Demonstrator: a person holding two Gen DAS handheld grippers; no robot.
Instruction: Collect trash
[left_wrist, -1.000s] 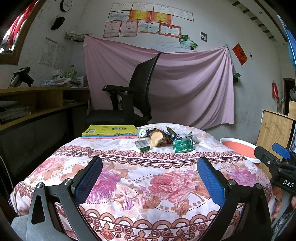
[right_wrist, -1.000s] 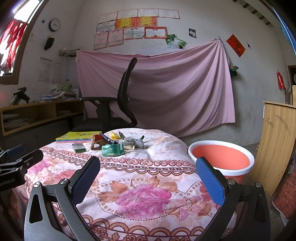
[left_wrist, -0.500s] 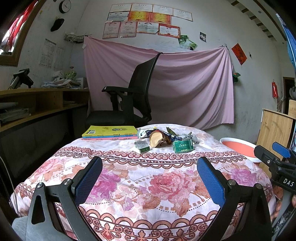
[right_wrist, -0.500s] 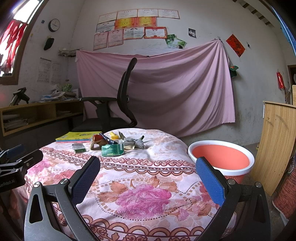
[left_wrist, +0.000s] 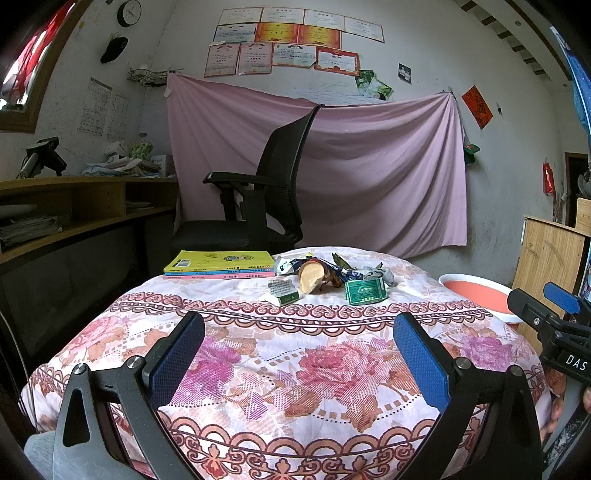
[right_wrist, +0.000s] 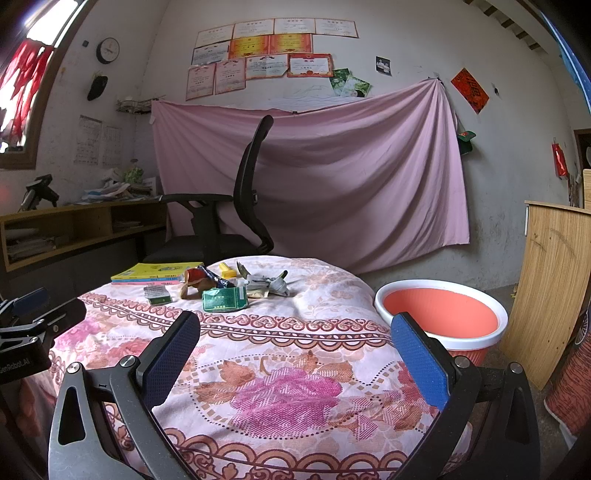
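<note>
Hovering with jaws spread, left gripper (left_wrist: 298, 354), right gripper (right_wrist: 295, 352), trash pile (left_wrist: 334, 275) beside books (left_wrist: 221, 264), basin (right_wrist: 441, 314) right

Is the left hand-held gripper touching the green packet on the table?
Apart. In the left wrist view, the left hand-held gripper is open, and a wide stretch of flowered tablecloth separates it from the green packet.

My left camera looks forward between the spread left tongs (left_wrist: 299, 354), low over the near edge of the bench (left_wrist: 258, 369), toward the pink curtain (left_wrist: 369, 177). My right camera sits beside it, between the right tongs (right_wrist: 295, 352), equally near, facing slightly more right. Both views share the trash pile (left_wrist: 332, 275) (right_wrist: 236, 286), the chair (left_wrist: 273, 192) (right_wrist: 243, 206) and the orange basin (left_wrist: 476, 291) (right_wrist: 439, 314).
</note>
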